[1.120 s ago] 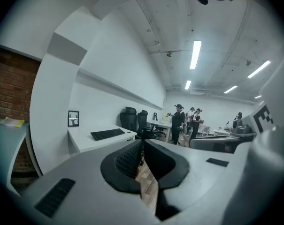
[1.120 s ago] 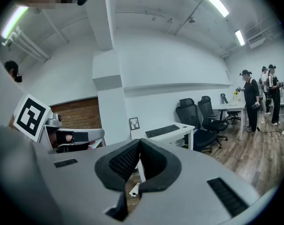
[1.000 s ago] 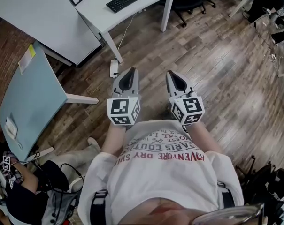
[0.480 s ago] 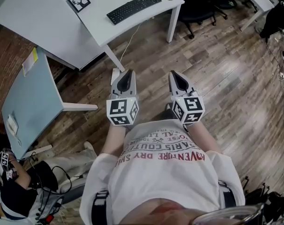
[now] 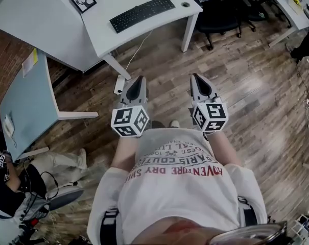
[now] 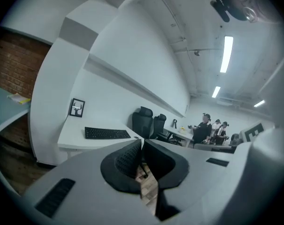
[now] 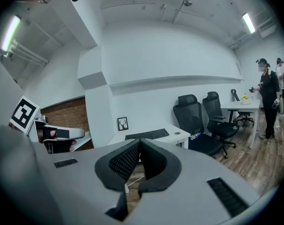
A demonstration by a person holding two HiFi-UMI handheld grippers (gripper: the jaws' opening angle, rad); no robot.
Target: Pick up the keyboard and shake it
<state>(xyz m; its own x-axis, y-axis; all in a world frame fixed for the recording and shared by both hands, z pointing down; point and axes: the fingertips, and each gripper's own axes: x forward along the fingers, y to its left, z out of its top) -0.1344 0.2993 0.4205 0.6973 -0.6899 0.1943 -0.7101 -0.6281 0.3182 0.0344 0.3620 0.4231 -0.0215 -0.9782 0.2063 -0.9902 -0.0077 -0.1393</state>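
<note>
Black keyboard [image 5: 142, 13] lying on the white desk [image 5: 144, 29] beside a framed deer picture [image 5: 84, 0], well ahead of both tools, left gripper [image 5: 135, 83] and right gripper [image 5: 200, 80] clenched empty over wood floor [image 5: 246, 86]

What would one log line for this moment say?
left gripper: shut, empty | right gripper: shut, empty | keyboard: on desk, untouched | step: pickup not yet begun

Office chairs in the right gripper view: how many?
2: one black chair just right of the white desk, the second chair beside it, further right. Others may be hidden.
</note>
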